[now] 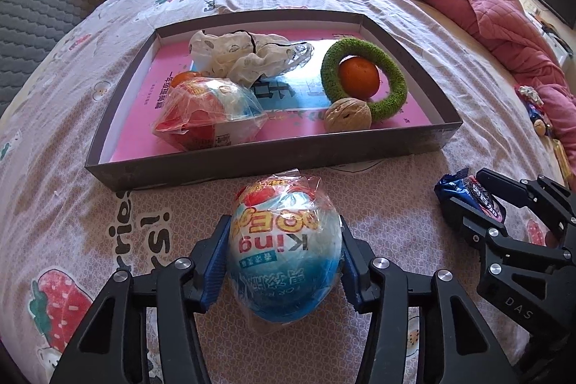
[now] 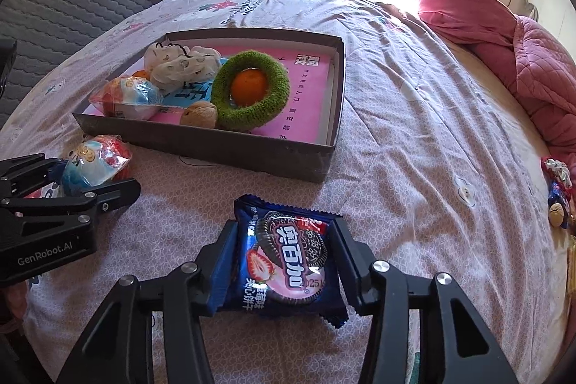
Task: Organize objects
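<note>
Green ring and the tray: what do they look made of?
Green ring: looks like fuzzy knitted or chenille fabric, matte, with a nubby pile. Tray: looks like cardboard, a dull grey-brown outside with thin, straight folded walls and a glossy printed pink sheet inside.

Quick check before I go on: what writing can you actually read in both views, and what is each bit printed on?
"King" on the wrapped toy egg in the left gripper.
"GenRobot.AI" on the left gripper body in the right view.
"DAS" on the right gripper body.
"ries" on the bedsheet, partly cut off.
Chinese characters on the cookie packet, the egg and the box lining: not legible to me.
</note>
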Demonstrator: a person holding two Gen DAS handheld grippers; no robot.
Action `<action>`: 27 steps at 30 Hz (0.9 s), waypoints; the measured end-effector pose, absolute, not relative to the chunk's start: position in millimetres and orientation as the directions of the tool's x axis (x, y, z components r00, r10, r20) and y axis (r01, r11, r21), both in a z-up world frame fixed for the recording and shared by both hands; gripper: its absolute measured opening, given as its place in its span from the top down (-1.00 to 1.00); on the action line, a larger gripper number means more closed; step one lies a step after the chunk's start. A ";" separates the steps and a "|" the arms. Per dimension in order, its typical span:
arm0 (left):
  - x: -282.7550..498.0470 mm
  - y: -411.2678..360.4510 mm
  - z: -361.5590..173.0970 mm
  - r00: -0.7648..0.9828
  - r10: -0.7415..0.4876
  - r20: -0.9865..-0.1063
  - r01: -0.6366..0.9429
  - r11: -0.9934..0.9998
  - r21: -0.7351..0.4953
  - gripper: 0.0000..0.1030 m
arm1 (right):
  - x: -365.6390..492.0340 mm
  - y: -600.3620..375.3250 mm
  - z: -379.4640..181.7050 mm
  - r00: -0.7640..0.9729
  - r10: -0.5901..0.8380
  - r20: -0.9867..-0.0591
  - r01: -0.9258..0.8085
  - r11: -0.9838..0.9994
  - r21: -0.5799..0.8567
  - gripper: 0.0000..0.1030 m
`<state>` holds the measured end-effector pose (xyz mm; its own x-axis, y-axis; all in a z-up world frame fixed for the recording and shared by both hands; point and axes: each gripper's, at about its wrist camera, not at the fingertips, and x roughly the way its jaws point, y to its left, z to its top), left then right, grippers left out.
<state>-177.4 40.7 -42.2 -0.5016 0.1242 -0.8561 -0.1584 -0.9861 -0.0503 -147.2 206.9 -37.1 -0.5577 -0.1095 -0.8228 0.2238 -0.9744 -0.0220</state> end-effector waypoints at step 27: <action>-172.2 28.3 -20.7 -0.552 0.156 -0.819 -0.155 -0.984 -0.083 -0.04 | -144.6 200.9 -24.9 -0.579 -0.171 -0.797 0.269 -0.963 0.010 0.48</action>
